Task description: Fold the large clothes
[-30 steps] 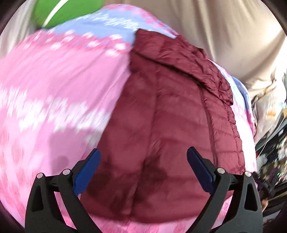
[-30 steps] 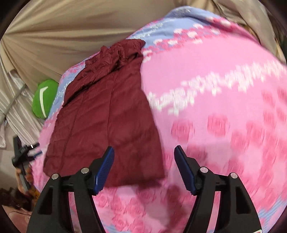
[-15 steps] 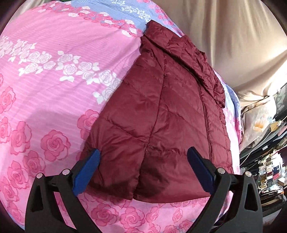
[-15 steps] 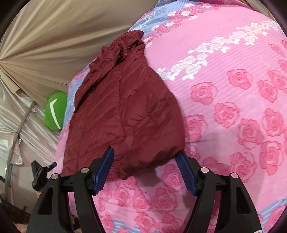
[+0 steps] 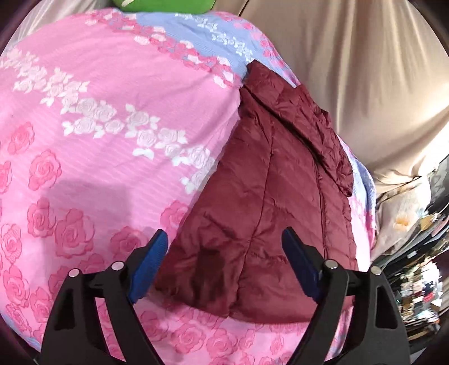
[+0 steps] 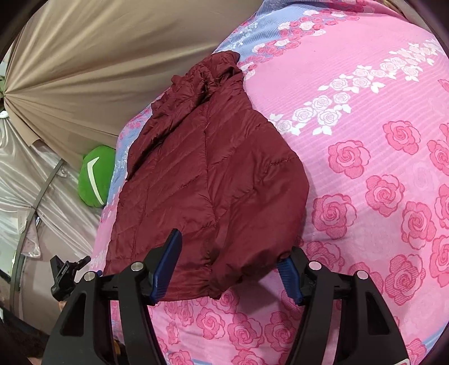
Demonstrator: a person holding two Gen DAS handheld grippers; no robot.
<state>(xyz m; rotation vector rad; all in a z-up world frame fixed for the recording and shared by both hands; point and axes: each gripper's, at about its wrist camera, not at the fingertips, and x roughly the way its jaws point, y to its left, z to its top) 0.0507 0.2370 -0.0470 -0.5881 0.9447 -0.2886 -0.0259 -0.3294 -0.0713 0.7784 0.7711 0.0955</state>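
Observation:
A dark red quilted jacket [image 5: 269,196] lies folded lengthwise on a pink rose-print bed sheet [image 5: 98,126]; its collar end points away from me. It also shows in the right wrist view [image 6: 207,179]. My left gripper [image 5: 224,269] is open, its blue pads either side of the jacket's near hem, just above it. My right gripper [image 6: 230,266] is open around the jacket's near corner; the fabric covers part of the right pad [image 6: 287,272]. Whether the pads touch the fabric I cannot tell.
A green cushion [image 6: 95,179] sits at the bed's far edge, also in the left wrist view [image 5: 162,5]. Beige curtains [image 6: 98,56] hang behind the bed. The other gripper [image 6: 67,275] shows low left. Cluttered shelves [image 5: 421,266] stand at the right.
Both grippers have stayed open and moved closer to the jacket's near hem. The left wrist view has swung right, so the jacket sits further right and the green cushion shows again.

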